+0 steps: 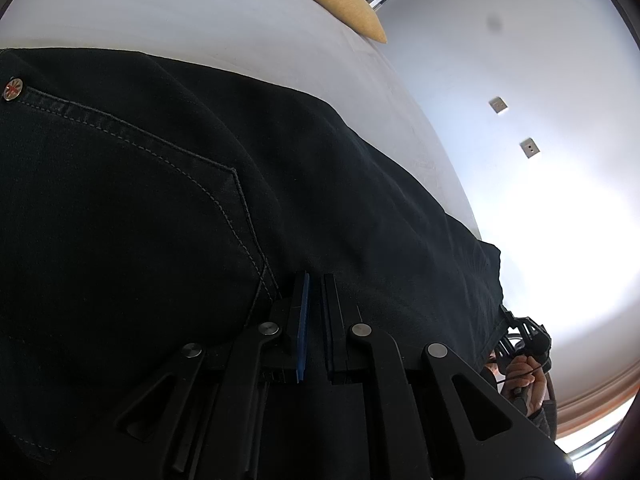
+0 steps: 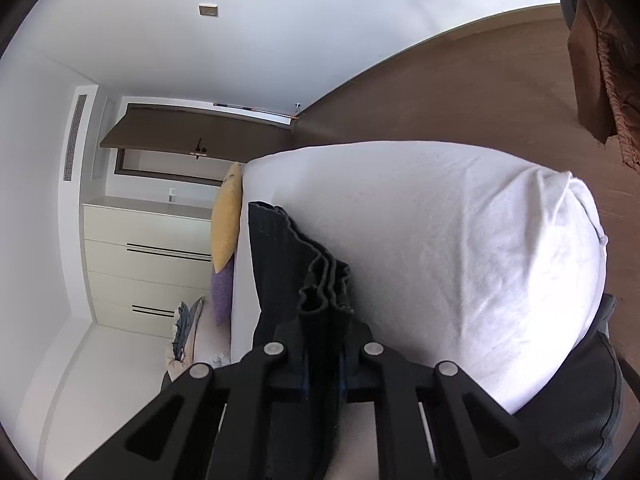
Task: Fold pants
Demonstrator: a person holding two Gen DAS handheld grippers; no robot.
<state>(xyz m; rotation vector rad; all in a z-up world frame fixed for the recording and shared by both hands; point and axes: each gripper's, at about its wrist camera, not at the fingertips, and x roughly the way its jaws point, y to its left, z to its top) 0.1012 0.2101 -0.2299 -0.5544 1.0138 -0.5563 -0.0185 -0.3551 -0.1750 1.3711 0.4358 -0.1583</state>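
Observation:
Dark denim pants [image 1: 200, 200] lie spread over a white bed [image 1: 200, 12], back pocket stitching and a metal rivet [image 1: 13, 89] facing the camera. My left gripper [image 1: 316, 280] is shut, its narrow jaws pinching the cloth beside the pocket seam. In the right wrist view the bunched hem layers of the pants [image 2: 324, 292] stick out from between the jaws of my right gripper [image 2: 324, 326], which is shut on them. The rest of the leg [image 2: 276, 248] runs away along the bed's edge. The right gripper [image 1: 520, 340] also shows at the pants' far end, held by a hand [image 1: 524, 376].
A yellow pillow [image 2: 227, 224] and a purple cushion [image 2: 223, 292] lie at the head of the bed [image 2: 460, 240]. Beyond stands a white dresser [image 2: 148, 264]. Brown floor [image 2: 460, 92] borders the mattress, and a brown cloth [image 2: 596, 60] hangs at the frame's edge.

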